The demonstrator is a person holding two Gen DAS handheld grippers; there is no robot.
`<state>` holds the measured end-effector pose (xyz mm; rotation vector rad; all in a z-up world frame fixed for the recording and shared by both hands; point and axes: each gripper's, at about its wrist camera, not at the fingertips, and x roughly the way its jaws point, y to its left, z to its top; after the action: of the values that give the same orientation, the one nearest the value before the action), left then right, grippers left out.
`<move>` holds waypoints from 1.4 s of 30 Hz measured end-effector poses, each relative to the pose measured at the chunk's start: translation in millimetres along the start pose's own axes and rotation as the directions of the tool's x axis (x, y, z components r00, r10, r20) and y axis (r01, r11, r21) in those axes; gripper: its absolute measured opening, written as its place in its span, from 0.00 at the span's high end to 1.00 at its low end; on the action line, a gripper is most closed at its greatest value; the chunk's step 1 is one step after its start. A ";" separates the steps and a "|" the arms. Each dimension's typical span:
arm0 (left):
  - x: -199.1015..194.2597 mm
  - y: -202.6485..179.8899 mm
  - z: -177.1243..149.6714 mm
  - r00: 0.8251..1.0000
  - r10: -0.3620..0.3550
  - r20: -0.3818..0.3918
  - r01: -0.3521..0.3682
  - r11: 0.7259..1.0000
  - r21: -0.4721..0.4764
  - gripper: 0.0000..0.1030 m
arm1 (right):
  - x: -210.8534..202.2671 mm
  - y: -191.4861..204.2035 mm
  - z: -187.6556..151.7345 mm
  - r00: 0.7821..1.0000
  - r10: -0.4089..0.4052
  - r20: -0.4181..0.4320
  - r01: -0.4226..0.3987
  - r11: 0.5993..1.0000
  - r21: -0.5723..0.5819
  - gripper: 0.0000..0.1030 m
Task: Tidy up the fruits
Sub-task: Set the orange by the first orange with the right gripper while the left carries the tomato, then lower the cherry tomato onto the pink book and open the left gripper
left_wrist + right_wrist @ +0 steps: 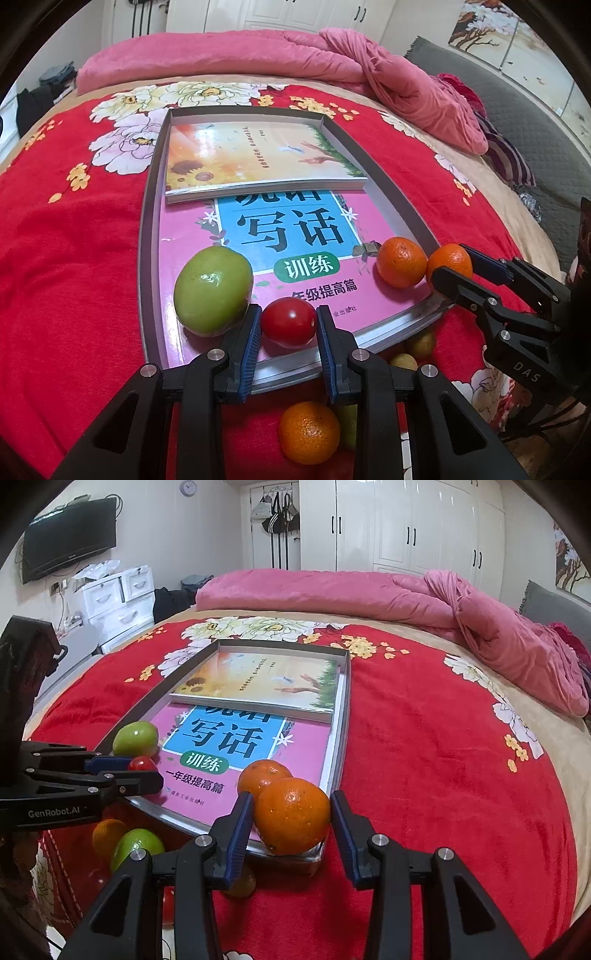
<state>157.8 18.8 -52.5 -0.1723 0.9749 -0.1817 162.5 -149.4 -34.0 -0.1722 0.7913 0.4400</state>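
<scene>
Two fruits are in hand at once: the left gripper [289,325] is clamped on a small red tomato [289,322], and the right gripper [291,814] has its pads against the sides of an orange [293,815], so each jaw pair reads as gripping, not slack. Both loads sit low over the near end of the tray [147,236], which rests on the red bedspread [66,258] with two books [295,236] inside. The tomato is just beside a green fruit [213,291] already lying on the pink book; the held orange is at the tray's near right corner, close against a second orange [263,775], though whether they touch is not clear. This looks like the setting-down step, so the sound way is to lower each fruit until it bears on the book, then ease the jaws apart slowly, since round fruit on a glossy cover will likely roll. The orange seems to overhang the rim, so nudging it inward first would help. More fruit, including an orange [309,432], waits on the bedspread below the tray.
</scene>
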 end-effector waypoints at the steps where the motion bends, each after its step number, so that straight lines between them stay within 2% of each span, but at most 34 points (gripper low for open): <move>1: 0.3 0.0 -0.1 1.000 0.000 0.000 0.000 1.000 0.000 0.71 | -0.1 -1.1 0.2 1.000 0.002 0.000 -0.002 1.000 0.006 0.58; 8: 0.3 0.5 0.0 1.000 -0.001 0.000 0.001 1.000 0.000 0.71 | -4.2 -3.0 1.1 1.000 0.016 0.004 -0.016 1.000 0.022 0.56; 12: -0.4 0.2 0.1 1.000 -0.007 0.001 0.007 1.000 -0.005 0.71 | -6.6 -4.5 1.5 1.000 0.019 0.009 -0.019 0.999 0.030 0.48; 22: -0.8 1.9 0.8 1.000 -0.016 -0.001 0.016 1.000 -0.012 0.70 | -10.3 -5.7 2.4 1.000 0.023 0.015 -0.023 0.999 0.039 0.45; 25: -1.2 2.4 0.7 1.000 -0.021 0.001 0.021 1.000 -0.018 0.70 | -10.0 -3.6 2.2 1.000 0.021 0.013 -0.021 0.999 0.030 0.42; 32: -4.2 6.7 1.6 0.998 -0.058 0.010 0.058 0.997 -0.054 0.69 | -10.5 -0.7 1.7 1.000 0.019 0.017 -0.019 1.000 0.017 0.41; 35: -5.5 7.0 1.9 0.998 -0.069 0.011 0.070 0.996 -0.059 0.66 | -10.5 -0.8 1.6 1.000 0.018 0.017 -0.019 1.000 0.020 0.37; 39: -8.0 7.7 1.7 0.997 -0.079 0.017 0.080 0.995 -0.066 0.56 | -11.3 -0.8 2.6 1.000 0.014 0.019 -0.015 1.000 0.022 0.36; 42: -8.4 9.7 2.2 0.996 -0.089 0.019 0.090 0.993 -0.079 0.56 | -12.6 -1.3 2.9 1.000 0.012 0.023 -0.013 1.000 0.025 0.35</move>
<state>155.8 30.3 -46.7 -0.2907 0.9603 -0.2233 157.2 -153.7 -23.0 -0.1392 0.7758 0.4430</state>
